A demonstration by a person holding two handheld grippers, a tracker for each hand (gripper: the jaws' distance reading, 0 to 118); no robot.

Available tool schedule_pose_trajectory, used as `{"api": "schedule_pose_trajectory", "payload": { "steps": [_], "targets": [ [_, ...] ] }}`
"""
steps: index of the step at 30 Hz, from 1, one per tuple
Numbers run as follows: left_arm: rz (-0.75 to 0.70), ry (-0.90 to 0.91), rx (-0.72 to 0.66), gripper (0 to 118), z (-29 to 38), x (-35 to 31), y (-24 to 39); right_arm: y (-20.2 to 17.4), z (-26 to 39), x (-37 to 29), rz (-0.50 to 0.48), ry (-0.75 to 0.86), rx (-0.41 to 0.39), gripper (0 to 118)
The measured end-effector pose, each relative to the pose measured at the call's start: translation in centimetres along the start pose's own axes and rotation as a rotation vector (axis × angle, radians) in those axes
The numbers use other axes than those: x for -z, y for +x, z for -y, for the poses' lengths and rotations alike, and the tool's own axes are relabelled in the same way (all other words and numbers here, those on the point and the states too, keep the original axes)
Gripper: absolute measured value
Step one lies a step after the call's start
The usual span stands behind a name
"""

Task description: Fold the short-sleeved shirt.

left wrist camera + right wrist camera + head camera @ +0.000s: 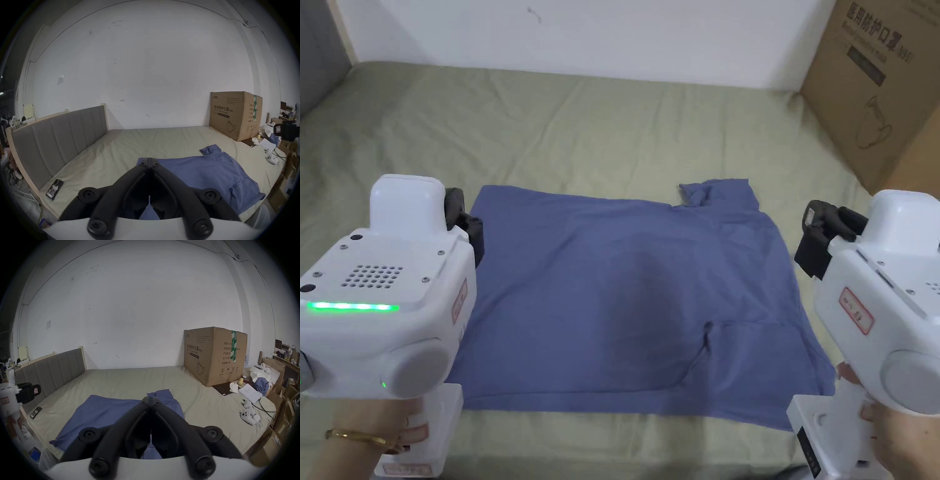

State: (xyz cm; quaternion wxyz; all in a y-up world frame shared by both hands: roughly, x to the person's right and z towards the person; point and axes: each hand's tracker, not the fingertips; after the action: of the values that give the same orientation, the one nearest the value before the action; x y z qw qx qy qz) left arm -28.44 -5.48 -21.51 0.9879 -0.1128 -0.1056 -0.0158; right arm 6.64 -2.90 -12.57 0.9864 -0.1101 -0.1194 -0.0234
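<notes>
Centrally in the head view, the shirt (625, 300) lies flat on the bed (581, 119). Left gripper (467, 226) at its left edge, right gripper (822, 240) beside its right edge; both jaw pairs pressed together, empty.

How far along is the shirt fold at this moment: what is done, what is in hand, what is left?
Done: the blue shirt lies spread on the bed sheet, roughly rectangular, with one sleeve apparently tucked over its body. In hand: nothing; the left gripper and right gripper are both shut and empty, held above the shirt's two side edges. Left: the further folds into a compact stack, which have not visibly begun.
</notes>
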Motion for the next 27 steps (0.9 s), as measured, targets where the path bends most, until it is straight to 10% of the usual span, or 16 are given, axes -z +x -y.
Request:
{"api": "schedule_pose_trajectory", "payload": {
  "steps": [11,12,16,27],
  "targets": [
    [-0.056,-0.106,-0.054,0,-0.1,-0.2,-2.2,-0.5,0.3,-0.7,-0.024,-0.024,0.029,0],
    [-0.062,-0.149,-0.061,7,-0.1,0.0,-2.7,-0.5,0.4,-0.8,-0.027,-0.028,0.029,0],
    [-0.048,-0.386,-0.104,108,1.0,1.2,-5.4,-0.5,0.8,-0.9,-0.022,-0.045,0.023,0],
    [-0.102,-0.902,-0.083,108,11.6,3.7,-8.6,0.4,2.6,-0.2,-0.005,-0.098,0.027,0]
  ]
}}
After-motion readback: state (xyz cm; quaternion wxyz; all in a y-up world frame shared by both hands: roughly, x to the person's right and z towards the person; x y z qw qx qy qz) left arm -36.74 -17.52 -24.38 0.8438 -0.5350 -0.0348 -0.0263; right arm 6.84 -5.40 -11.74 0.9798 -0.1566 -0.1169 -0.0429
